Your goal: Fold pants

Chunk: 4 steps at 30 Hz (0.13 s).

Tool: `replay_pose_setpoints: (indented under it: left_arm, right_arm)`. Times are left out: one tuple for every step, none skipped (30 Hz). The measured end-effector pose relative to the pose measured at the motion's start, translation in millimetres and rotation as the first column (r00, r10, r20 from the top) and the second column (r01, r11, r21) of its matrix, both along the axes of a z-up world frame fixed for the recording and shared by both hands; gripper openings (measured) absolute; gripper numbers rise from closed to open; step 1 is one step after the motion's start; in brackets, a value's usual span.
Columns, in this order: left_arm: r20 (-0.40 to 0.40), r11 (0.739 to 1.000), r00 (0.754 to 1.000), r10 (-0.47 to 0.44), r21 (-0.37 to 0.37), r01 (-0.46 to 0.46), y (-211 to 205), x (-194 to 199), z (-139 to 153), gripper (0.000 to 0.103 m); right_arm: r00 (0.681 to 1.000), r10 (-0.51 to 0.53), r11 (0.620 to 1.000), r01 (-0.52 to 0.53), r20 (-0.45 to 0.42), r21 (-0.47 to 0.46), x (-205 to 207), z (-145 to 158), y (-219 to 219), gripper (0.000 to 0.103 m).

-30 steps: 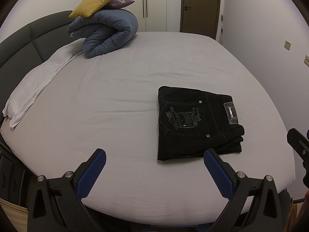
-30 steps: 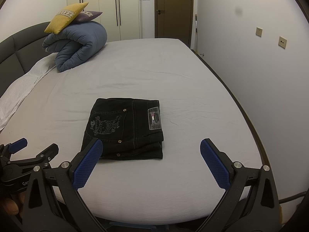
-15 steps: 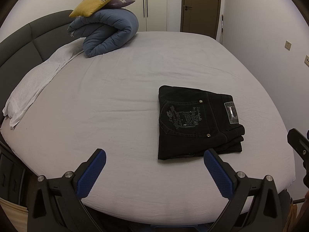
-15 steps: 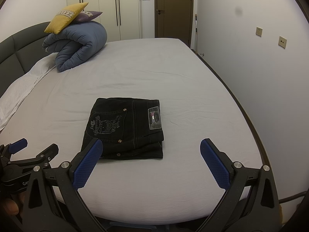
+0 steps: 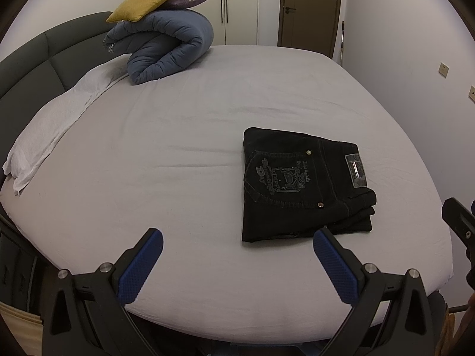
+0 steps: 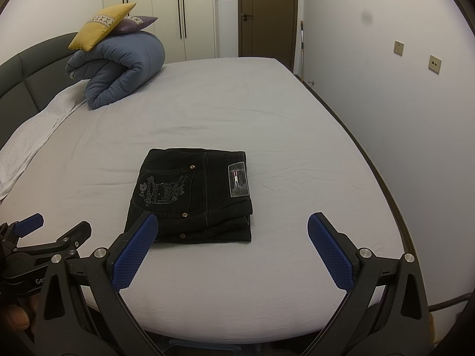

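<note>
Black pants (image 5: 299, 184) lie folded into a compact rectangle on the white bed sheet (image 5: 166, 160), back pocket print and waist patch facing up. They also show in the right wrist view (image 6: 193, 195). My left gripper (image 5: 237, 255) is open and empty, held above the bed's near edge, left of and nearer than the pants. My right gripper (image 6: 231, 246) is open and empty, just in front of the pants. The left gripper shows at the lower left of the right wrist view (image 6: 53, 231).
A rolled blue duvet (image 5: 166, 47) with a yellow pillow (image 5: 145, 0) and a purple pillow sits at the head. A white towel (image 5: 50, 130) lies along the dark headboard (image 5: 26, 59). A wall (image 6: 400, 118) runs close along the bed's right side.
</note>
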State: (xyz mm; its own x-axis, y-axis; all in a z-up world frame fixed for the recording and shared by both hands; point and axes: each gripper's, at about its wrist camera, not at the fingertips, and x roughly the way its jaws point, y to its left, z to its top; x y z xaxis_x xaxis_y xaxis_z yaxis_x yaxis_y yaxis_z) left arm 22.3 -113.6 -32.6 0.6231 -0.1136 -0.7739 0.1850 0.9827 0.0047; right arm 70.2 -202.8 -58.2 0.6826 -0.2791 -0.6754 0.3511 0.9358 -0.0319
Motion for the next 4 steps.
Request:
replay_pose_setpoints:
  left_arm:
    - [0.003, 1.0, 1.0, -0.002, 0.0, 0.002, 0.0, -0.4, 0.1, 0.103]
    - [0.004, 1.0, 1.0, -0.005, -0.003, 0.005, -0.1, -0.5, 0.3, 0.103]
    - [0.003, 1.0, 1.0, -0.006, -0.004, 0.006, -0.4, -0.5, 0.1, 0.103]
    - [0.001, 1.0, 1.0, -0.001, -0.007, 0.001, 0.0, -0.2, 0.0, 0.103]
  right_arm:
    - [1.0, 0.0, 1.0, 0.0, -0.001, 0.0, 0.1, 0.1, -0.1, 0.103]
    - [1.0, 0.0, 1.0, 0.0, -0.002, 0.0, -0.4, -0.7, 0.0, 0.103]
    - [1.0, -0.001, 1.0, 0.001, -0.002, 0.001, -1.1, -1.3, 0.9, 0.103]
    - [1.0, 0.0, 1.0, 0.0, -0.003, 0.002, -1.3, -1.7, -0.3, 0.103]
